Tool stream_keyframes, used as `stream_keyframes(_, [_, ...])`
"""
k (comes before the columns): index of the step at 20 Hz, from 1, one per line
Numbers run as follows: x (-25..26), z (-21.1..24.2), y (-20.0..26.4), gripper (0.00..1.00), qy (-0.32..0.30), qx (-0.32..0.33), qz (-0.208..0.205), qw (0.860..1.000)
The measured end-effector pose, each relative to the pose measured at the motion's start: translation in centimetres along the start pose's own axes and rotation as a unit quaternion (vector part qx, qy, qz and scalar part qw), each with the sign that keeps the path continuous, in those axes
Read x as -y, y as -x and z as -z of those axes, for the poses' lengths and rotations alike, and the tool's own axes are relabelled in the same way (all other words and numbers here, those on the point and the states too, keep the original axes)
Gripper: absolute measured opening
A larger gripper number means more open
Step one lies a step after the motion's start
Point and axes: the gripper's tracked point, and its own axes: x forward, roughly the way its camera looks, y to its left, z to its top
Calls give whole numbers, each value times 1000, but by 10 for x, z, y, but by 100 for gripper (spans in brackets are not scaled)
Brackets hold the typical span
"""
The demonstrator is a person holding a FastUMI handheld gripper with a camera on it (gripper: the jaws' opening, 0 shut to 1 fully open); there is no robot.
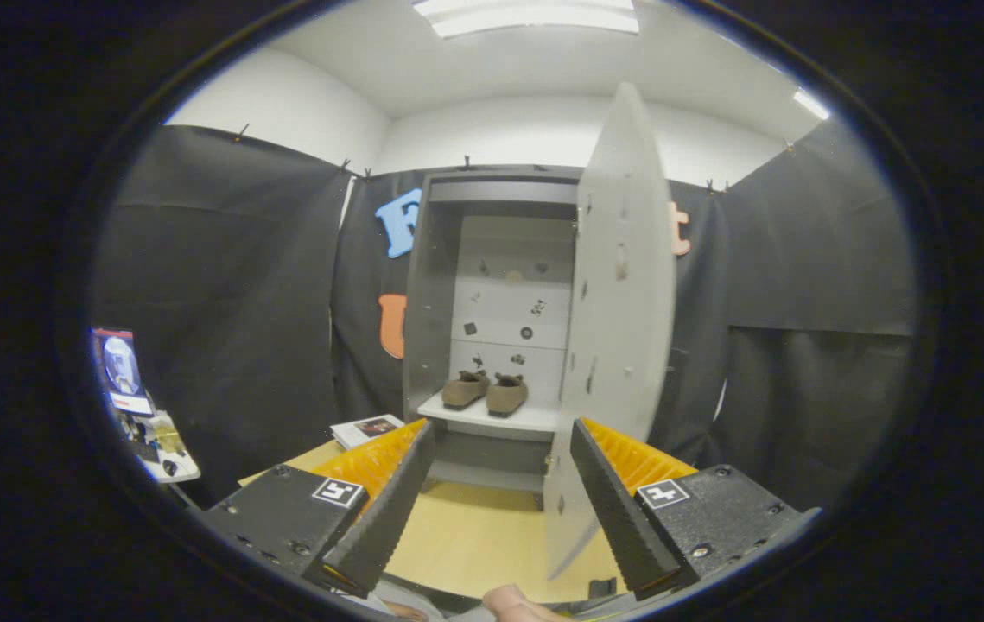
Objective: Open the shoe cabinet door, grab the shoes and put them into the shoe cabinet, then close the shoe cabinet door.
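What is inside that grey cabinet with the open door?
A pair of brown shoes sits on the lower shelf of the cabinet. The open door covers its right side. The gripper, open, holds nothing.

Black cloth (224, 285) hangs around the booth on all sides, clipped along its top edge. Above it rise white walls (284, 99) and a white ceiling (492, 60) with a bright light panel (526, 15). A pale wooden floor (474, 536) lies below. A small stand with a screen (120, 367) sits against the left cloth.
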Motion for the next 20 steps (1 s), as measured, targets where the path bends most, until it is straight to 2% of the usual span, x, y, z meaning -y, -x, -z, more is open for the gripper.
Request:
stream_keyframes(4, [65,0,31,100,-18,16,30,999])
stream_keyframes(8, [133,-6,36,100,-18,17,66,998])
stream_keyframes(11, [190,-4,28,100,-30,10,88,996])
stream_keyframes(13, [218,0,17,100,-31,7,82,996])
stream_keyframes(17, [284,-6,-10,100,15,39,99,994])
stream_keyframes(20, [305,4,-31,100,36,34,99,994])
